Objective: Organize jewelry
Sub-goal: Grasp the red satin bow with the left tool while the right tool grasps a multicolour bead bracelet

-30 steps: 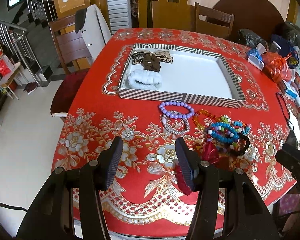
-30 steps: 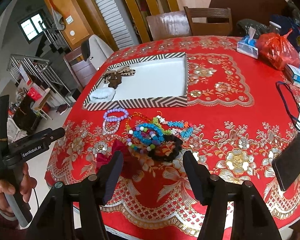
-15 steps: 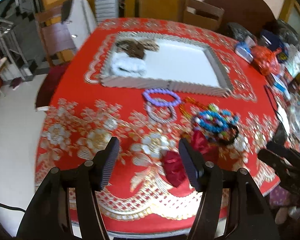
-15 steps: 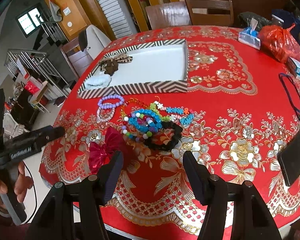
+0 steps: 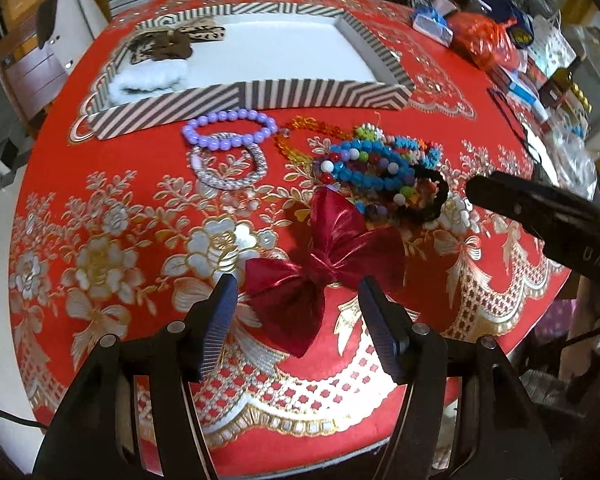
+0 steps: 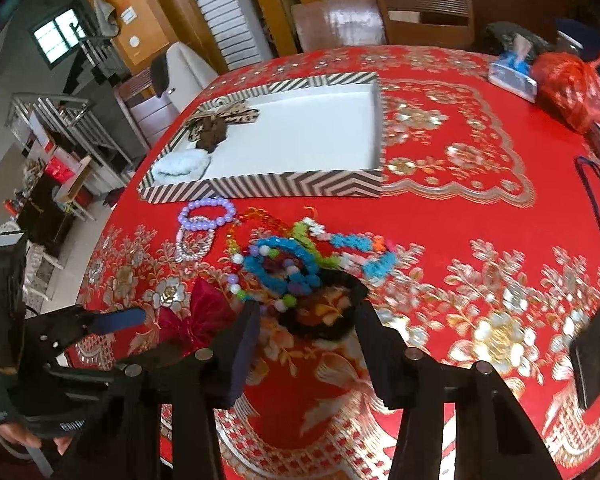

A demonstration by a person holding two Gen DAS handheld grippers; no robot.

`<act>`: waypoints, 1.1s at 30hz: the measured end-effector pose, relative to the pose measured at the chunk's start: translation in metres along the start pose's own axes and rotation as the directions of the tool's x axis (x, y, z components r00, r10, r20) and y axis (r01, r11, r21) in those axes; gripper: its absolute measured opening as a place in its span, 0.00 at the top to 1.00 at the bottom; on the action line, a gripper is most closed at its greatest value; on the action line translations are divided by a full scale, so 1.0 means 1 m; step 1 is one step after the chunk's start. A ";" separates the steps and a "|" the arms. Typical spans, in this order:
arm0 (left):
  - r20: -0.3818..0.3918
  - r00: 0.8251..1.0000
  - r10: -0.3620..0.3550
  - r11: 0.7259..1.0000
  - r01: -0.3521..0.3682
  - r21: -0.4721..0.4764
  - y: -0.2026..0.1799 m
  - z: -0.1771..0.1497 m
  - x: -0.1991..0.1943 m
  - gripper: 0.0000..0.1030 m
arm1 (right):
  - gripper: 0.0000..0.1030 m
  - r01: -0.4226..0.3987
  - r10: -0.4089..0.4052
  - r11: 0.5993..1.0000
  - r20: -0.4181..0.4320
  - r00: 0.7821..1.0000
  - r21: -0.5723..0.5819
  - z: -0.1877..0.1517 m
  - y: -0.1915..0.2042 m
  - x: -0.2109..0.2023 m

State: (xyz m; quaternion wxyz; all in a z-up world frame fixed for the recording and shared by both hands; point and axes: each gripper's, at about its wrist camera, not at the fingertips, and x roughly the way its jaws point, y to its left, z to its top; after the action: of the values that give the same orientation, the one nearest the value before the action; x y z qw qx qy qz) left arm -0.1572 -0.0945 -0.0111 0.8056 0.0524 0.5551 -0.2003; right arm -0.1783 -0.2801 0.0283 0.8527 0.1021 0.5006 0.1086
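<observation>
- Between the left claw fingers, spread apart: red bow, lying on counter.
- Ahead of right claw, also spread: black scrunchie, bead bracelets beyond.

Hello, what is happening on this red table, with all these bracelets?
A person is sorting jewelry into the striped tray, which holds a white scrunchie and a leopard bow. The left hand-held gripper is open just before the dark red bow. The right hand-held gripper is open at the black scrunchie. The bead bracelets lie on the cloth beside the tray.
</observation>
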 end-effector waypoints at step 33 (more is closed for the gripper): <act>0.057 0.998 -0.026 1.000 0.027 -0.012 0.029 0.021 -0.007 0.94 | 0.93 -0.031 0.032 0.999 0.078 0.996 -0.017 0.029 0.012 -0.025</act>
State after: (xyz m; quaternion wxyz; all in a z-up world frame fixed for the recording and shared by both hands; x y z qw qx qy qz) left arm -0.1303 -0.0723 -0.0005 0.8185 0.0339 0.5340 -0.2089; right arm -0.1653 -0.2779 0.0663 0.8706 0.1072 0.4645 0.1218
